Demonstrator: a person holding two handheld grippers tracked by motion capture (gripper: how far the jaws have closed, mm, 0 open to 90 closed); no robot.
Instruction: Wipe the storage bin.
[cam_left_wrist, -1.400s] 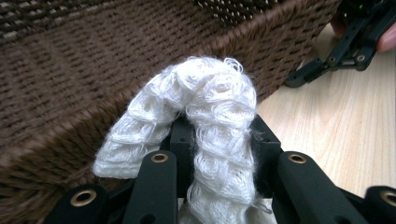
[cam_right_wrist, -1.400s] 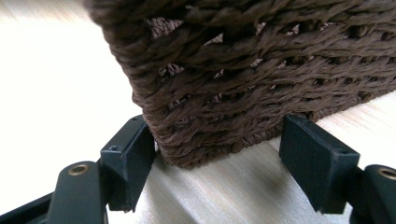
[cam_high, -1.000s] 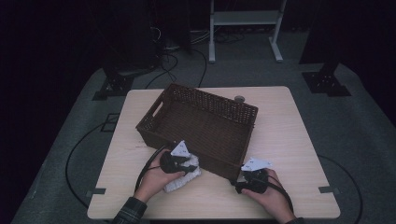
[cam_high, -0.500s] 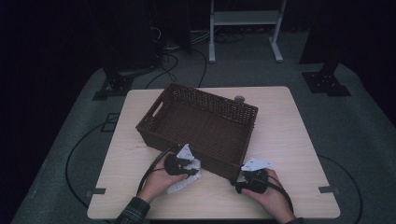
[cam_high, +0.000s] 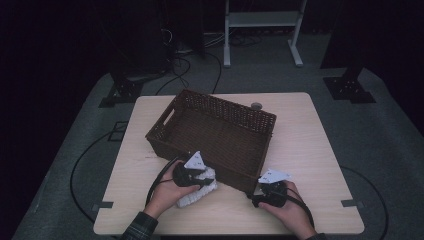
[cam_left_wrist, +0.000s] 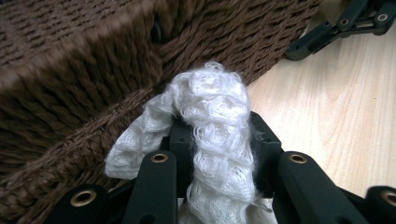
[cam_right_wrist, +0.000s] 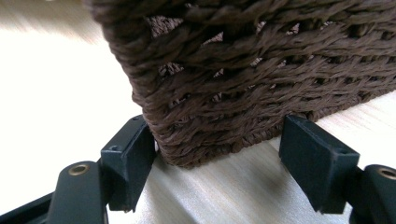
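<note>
A white knitted cloth (cam_left_wrist: 215, 107) is bunched between the jaws of my left gripper (cam_left_wrist: 219, 140), which is shut on it. Its loose end lies on the table (cam_high: 200, 194) below my left gripper (cam_high: 201, 175), close against the near wall of the brown wicker basket (cam_high: 225, 105). My right gripper (cam_right_wrist: 224, 154) stands open around the basket's near right corner (cam_right_wrist: 261, 70). Its left jaw rests against the weave and its right jaw stands clear of it. In the high view my right gripper (cam_high: 261, 190) sits low on the table at that corner.
The basket's woven wall (cam_left_wrist: 84, 60) stands right in front of the left gripper. Light wooden tabletop (cam_high: 310, 145) lies to the basket's right. A small round grommet (cam_high: 256, 106) sits at the table's far edge. Cables and stand feet lie on the floor beyond.
The left hand with the cloth has shifted slightly to the right along the basket's near wall. The right hand and the basket have stayed where they were.
</note>
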